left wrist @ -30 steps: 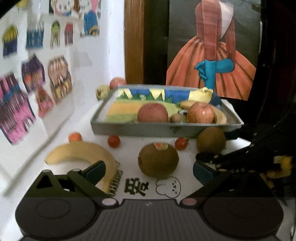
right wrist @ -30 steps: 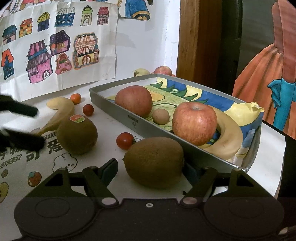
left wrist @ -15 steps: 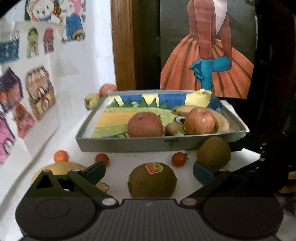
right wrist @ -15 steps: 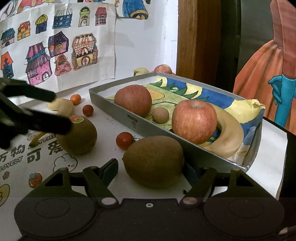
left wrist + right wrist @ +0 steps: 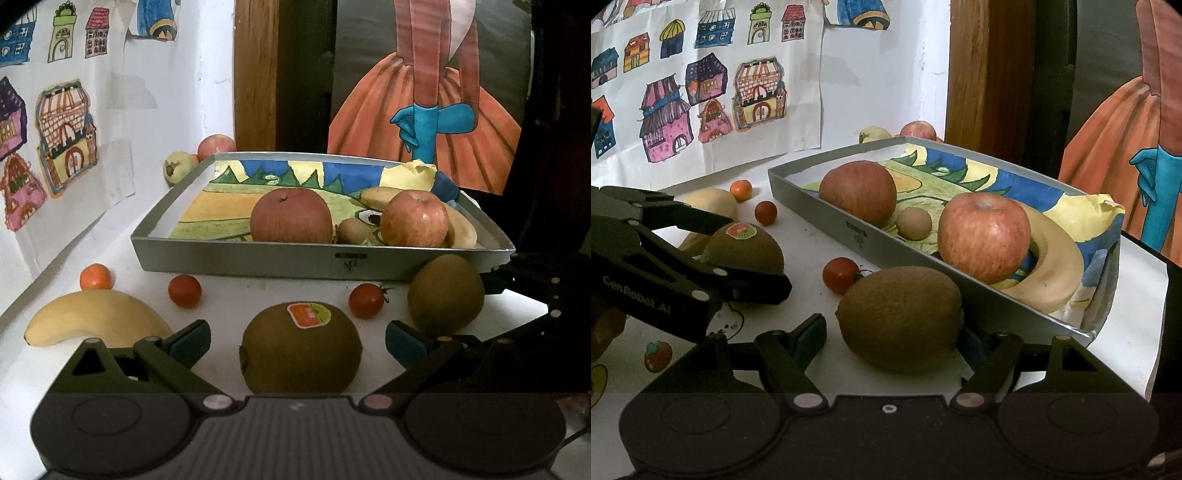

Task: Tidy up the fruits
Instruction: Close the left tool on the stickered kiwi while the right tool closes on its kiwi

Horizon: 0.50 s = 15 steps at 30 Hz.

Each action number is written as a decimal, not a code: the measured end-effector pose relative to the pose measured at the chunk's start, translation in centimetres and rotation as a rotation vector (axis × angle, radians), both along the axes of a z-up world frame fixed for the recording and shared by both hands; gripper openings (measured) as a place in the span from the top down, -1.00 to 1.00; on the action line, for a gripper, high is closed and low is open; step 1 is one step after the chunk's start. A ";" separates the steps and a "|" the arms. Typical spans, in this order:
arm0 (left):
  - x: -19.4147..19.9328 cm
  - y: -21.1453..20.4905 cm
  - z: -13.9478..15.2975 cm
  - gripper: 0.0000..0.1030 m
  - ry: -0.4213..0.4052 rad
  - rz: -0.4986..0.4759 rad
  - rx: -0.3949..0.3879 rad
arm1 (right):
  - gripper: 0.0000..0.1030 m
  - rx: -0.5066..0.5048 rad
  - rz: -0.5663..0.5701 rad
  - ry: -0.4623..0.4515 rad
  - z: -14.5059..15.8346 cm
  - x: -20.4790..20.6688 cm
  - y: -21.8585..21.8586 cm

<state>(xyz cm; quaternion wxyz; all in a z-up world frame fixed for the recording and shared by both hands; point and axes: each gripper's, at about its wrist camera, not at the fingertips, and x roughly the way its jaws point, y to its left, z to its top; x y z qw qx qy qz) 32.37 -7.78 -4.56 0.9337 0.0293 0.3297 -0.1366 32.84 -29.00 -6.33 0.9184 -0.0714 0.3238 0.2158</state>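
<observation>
A: Starting at the left of the white table point(image 5: 258, 295), what lies there?

B: A pale yellow curved banana point(image 5: 96, 323), with a small orange citrus fruit point(image 5: 96, 276) just behind it and a red cherry tomato point(image 5: 184, 291) to its right.

A: And the left gripper point(image 5: 297, 338)?

B: Its jaws are spread wide, one on either side of the brown fuzzy kiwi with a red and green sticker point(image 5: 300, 352). The teal pads point(image 5: 192, 341) stand clear of the skin; nothing is held.

A: Further right?

B: A second red cherry tomato with a green stem point(image 5: 366, 300), then a plain brown kiwi point(image 5: 446, 293) close against the front wall of the grey metal tray point(image 5: 258, 258). In the right wrist view the right gripper point(image 5: 892, 339) stands open around that kiwi point(image 5: 900, 318); whether its pads touch the fruit, I cannot tell.

A: What sits in the tray?

B: On a coloured drawing lining it: a large dull red apple point(image 5: 291, 215), a small tan round fruit point(image 5: 354, 230), a red-streaked apple point(image 5: 414, 218), and a second yellow banana point(image 5: 460, 230) curving behind that apple.

A: Anything beyond the tray?

B: A yellow-green fruit point(image 5: 176, 167) and another red apple point(image 5: 215, 146) near the wall.
</observation>
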 end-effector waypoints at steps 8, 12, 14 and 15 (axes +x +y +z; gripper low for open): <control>-0.1 0.3 -0.3 -0.93 0.019 0.014 -0.022 | -0.51 -0.001 -0.001 -0.001 0.0 0.0 0.0; -0.1 0.5 -0.4 -0.77 0.030 0.011 -0.032 | -0.51 -0.001 -0.001 -0.002 0.0 0.0 0.0; -0.1 0.6 -0.4 -0.71 0.035 0.012 -0.037 | -0.51 -0.002 -0.001 -0.003 0.0 -0.1 0.1; -0.1 0.6 -0.4 -0.65 0.038 0.012 -0.040 | -0.51 -0.002 -0.001 -0.003 0.0 -0.1 0.1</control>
